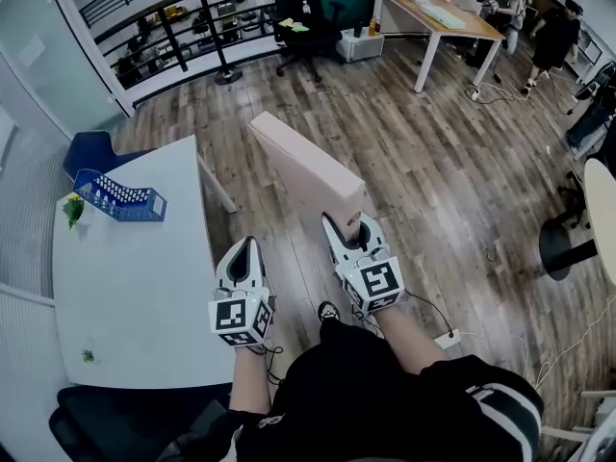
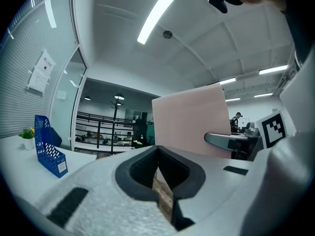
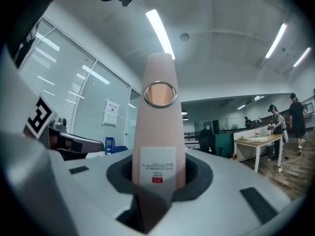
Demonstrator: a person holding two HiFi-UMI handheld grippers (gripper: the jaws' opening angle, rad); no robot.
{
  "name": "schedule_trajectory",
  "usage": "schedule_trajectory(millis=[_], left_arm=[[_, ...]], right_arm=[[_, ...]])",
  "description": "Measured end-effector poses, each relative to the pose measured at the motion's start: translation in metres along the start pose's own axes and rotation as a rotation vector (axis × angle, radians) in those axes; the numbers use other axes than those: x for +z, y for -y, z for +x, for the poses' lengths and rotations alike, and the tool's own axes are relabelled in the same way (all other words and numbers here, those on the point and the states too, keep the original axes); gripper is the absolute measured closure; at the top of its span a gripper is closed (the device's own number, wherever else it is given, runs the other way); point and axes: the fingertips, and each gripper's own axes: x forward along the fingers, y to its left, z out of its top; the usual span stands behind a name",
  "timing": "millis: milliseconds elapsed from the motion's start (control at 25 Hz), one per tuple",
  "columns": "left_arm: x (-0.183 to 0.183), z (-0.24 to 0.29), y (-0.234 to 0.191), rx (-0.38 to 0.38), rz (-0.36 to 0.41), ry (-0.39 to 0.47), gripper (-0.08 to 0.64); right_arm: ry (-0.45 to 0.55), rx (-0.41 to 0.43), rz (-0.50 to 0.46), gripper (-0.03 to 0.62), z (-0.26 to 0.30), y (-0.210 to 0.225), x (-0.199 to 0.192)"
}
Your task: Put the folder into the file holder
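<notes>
My right gripper [image 1: 351,231] is shut on the spine end of a pale pink box folder [image 1: 303,166], which hangs in the air over the wood floor, slanting away from me. In the right gripper view the folder [image 3: 158,132] stands between the pads, ring hole and label facing the camera. The left gripper [image 1: 245,253] hovers at the white table's [image 1: 135,287] right edge, jaws together and empty; in its view the folder [image 2: 192,122] is ahead to the right. The blue mesh file holder [image 1: 120,198] stands at the table's far left [image 2: 49,149].
A small potted plant [image 1: 73,208] sits next to the file holder, and a blue chair [image 1: 91,152] is behind the table. Farther off are an office chair [image 1: 303,27], a wooden desk [image 1: 438,12], people [image 1: 553,37] and floor cables [image 1: 539,349].
</notes>
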Motion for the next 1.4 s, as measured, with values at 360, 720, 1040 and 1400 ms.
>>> schedule_trajectory(millis=[360,720,1040,1400], left_arm=[[0.003,0.076,-0.016,0.044,-0.008,-0.018,0.561],[-0.001,0.113,-0.058,0.141,-0.017,-0.045,0.561],[0.003,0.146,-0.13,0.215,-0.032,-0.032,0.561],[0.033,0.19,-0.246,0.265,-0.045,0.004,0.561]], right_arm=[[0.002,0.049,0.022,0.472,0.067,0.052,-0.006],[0.0,0.117,0.056,0.472,0.138,0.071,-0.014],[-0.003,0.196,0.07,0.472,0.22,0.05,-0.024],[0.01,0.303,0.058,0.472,0.344,-0.005,-0.012]])
